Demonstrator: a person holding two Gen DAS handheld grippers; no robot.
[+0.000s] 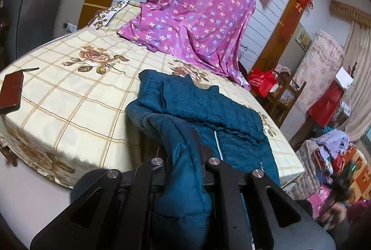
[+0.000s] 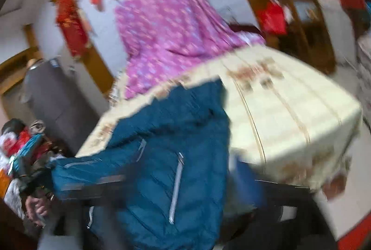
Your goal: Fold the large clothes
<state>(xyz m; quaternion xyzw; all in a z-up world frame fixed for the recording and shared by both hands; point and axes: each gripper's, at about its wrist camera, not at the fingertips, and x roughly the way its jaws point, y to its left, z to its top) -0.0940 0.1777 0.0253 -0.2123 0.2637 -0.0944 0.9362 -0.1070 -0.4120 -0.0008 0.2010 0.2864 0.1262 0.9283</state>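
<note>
A teal padded jacket [image 1: 204,108] lies partly on the bed [image 1: 76,92] near its front edge, with one part hanging off. My left gripper [image 1: 183,171] is shut on a fold of the jacket, which runs down between its fingers. In the right wrist view, heavily blurred, the jacket [image 2: 176,147] fills the lower middle with silver zip lines showing. The right gripper is hidden under the cloth and the blur, so its state does not show.
A purple flowered sheet [image 1: 199,17] is draped over something at the bed's head. A dark red wallet-like object [image 1: 11,92] lies at the bed's left edge. Red bags [image 1: 262,82] and piled clothes [image 1: 334,157] stand to the right of the bed.
</note>
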